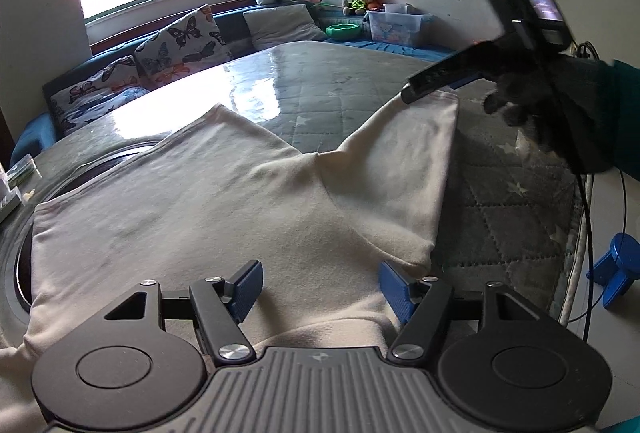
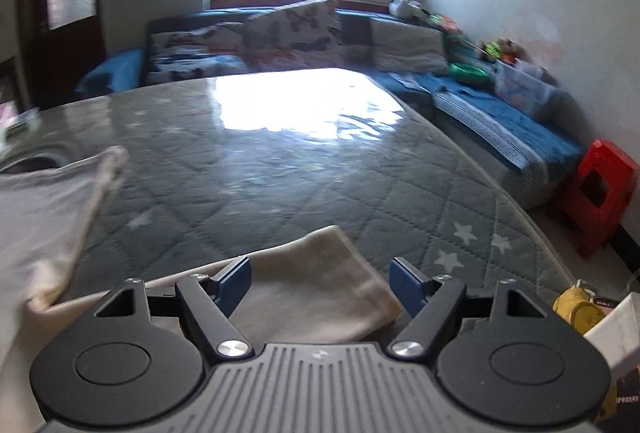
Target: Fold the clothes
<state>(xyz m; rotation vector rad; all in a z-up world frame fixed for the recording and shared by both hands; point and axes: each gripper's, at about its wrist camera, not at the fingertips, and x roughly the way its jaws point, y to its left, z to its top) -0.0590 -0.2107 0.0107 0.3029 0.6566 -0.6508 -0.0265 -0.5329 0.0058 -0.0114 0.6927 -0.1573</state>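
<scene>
Cream trousers (image 1: 208, 201) lie spread on the quilted grey table cover (image 1: 320, 101), two legs pointing away from me. My left gripper (image 1: 321, 287) is open, its blue pads just above the waist end of the cloth. In the left wrist view the right gripper (image 1: 416, 89) sits at the far end of the right leg (image 1: 404, 169), seen side-on and blurred. In the right wrist view my right gripper (image 2: 321, 283) is open over that leg's cuff (image 2: 320, 293), holding nothing. The other leg (image 2: 48, 209) lies to the left.
A sofa with butterfly cushions (image 1: 176, 41) and toys runs behind the table. A clear storage box (image 1: 396, 25) stands at the back right. A blue stool (image 1: 616, 269) and a red stool (image 2: 600, 193) stand on the floor right of the table. A yellow object (image 2: 576, 309) sits near the right edge.
</scene>
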